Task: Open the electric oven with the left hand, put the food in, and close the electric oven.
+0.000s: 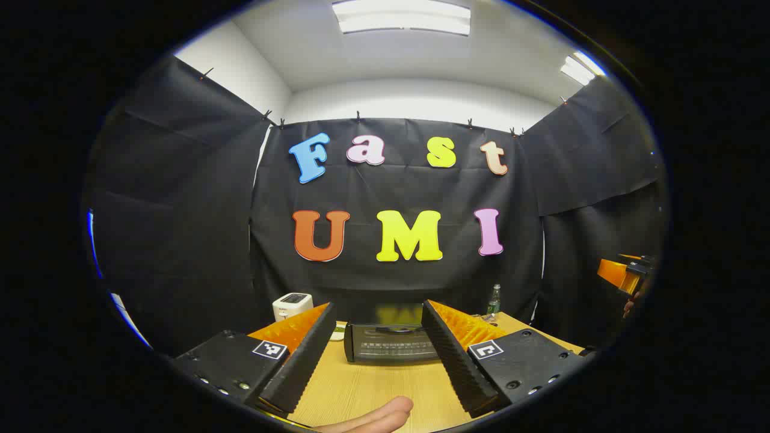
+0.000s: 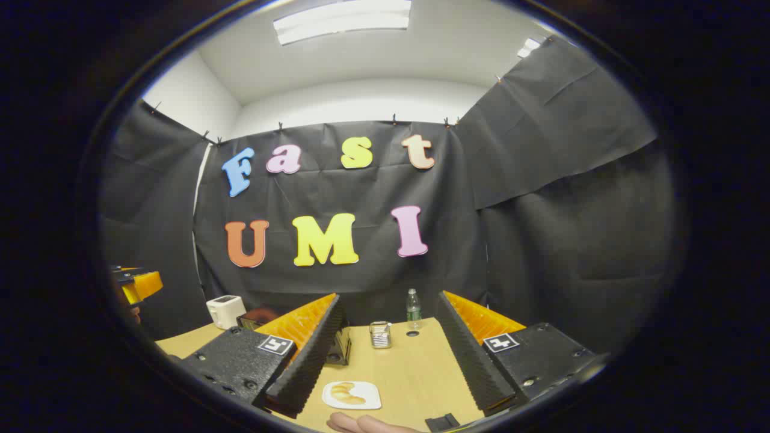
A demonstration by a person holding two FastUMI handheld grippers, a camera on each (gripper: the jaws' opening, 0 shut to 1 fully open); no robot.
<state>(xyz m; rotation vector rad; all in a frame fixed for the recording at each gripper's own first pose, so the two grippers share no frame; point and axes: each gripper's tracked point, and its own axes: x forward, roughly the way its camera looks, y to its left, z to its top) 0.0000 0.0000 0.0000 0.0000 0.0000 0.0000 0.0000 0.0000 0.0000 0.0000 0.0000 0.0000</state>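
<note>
L gripper [image 1: 378,337] is hovering w/ fingers spread wide, gripping nothing; electric oven [image 1: 391,341] is sitting on the wooden table [image 1: 385,391] straight ahead btwn them, door shut; white toaster [image 1: 292,305] is standing left of the oven, bottle [image 1: 494,300] behind it to the right. R gripper [image 2: 388,343] is also hanging spread apart, empty; food on white plate [image 2: 352,395] is lying on the table right of the oven [image 2: 340,346], near the R gripper's left finger [image 2: 308,355]; small jar [image 2: 379,334] is standing beyond the plate.

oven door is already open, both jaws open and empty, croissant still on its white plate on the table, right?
Not quite: the oven door is shut, as the left gripper view shows. The rest holds: both sets of jaws stand open and empty, and the croissant lies on its white plate on the table.
</note>
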